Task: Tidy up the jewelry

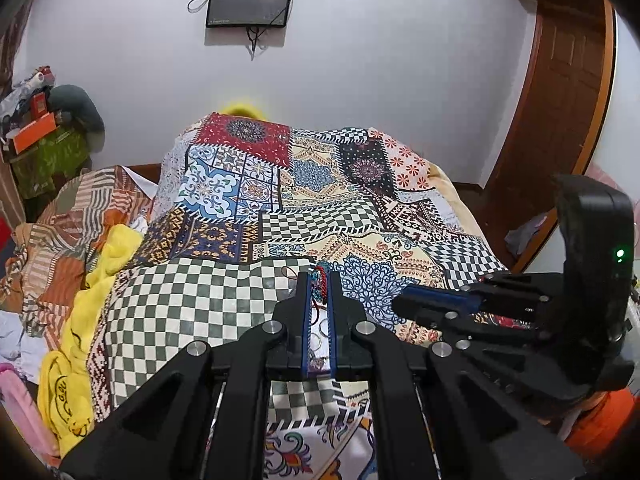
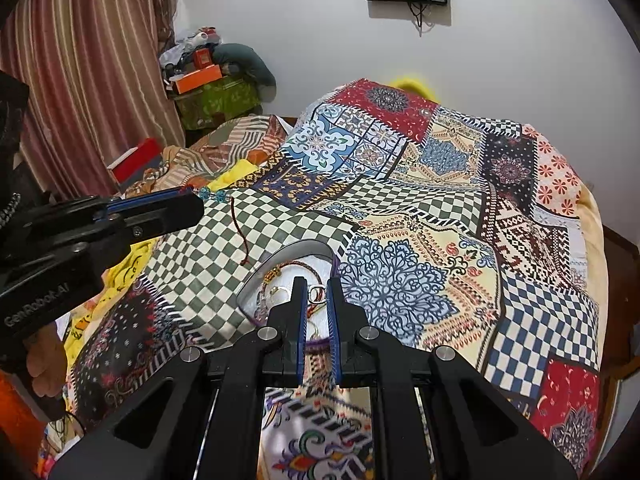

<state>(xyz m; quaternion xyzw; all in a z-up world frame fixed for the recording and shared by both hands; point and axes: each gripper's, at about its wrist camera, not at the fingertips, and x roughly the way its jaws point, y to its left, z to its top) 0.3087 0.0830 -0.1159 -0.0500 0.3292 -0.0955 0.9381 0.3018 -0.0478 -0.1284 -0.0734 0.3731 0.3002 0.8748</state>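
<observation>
Beaded bracelet (image 1: 321, 286) (red, blue) between left jaws

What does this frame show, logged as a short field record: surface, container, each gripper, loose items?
surface: patchwork bedspread over a bed
container: clear tray holding jewelry, including a small ring
left gripper: shut on beaded bracelet, blue and red, lifted off the bedspread
bracelet cord: red cord hanging from the left gripper's tips
right gripper: fingers slightly apart over the tray; whether it grips anything cannot be told
</observation>
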